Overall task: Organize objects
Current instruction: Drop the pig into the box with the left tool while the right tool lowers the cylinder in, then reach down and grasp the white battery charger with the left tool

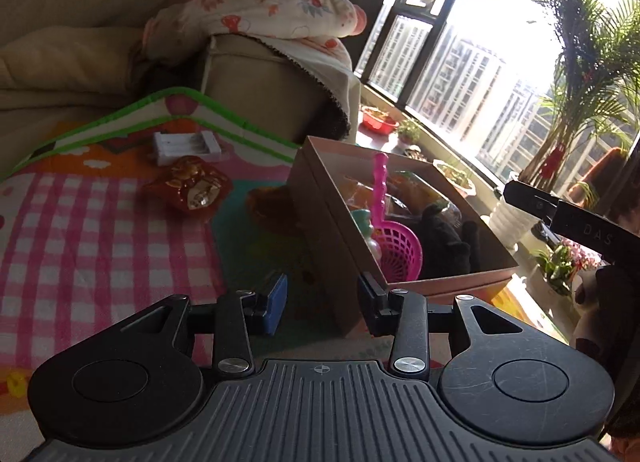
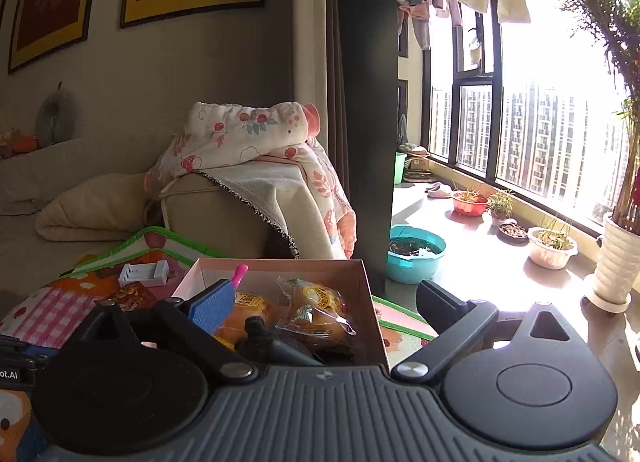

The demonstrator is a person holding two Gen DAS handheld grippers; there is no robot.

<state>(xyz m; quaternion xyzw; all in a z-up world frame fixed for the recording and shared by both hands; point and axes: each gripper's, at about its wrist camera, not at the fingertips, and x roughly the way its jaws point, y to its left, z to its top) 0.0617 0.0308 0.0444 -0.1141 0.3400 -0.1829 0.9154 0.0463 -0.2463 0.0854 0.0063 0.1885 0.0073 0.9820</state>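
Note:
A pink cardboard box (image 1: 452, 280) stands on the play mat (image 1: 100, 222). It holds a pink toy scoop (image 1: 394, 242), a black soft item (image 1: 448, 242) and wrapped buns (image 2: 316, 306). A red snack packet (image 1: 190, 184) and a white battery charger (image 1: 186, 146) lie on the mat to the box's left. My left gripper (image 1: 322, 298) is open and empty at the box's near corner. My right gripper (image 2: 324, 306) is open and empty, its fingers astride the box (image 2: 280, 266); it also shows at the right edge of the left wrist view (image 1: 560, 210).
A beige sofa arm (image 1: 260, 82) draped with a flowered quilt (image 1: 260, 10) rises behind the mat. Right of the box are a teal basin (image 2: 416, 256), several plant pots (image 2: 552, 246), a tall palm in a white pot (image 2: 614, 262) and the window.

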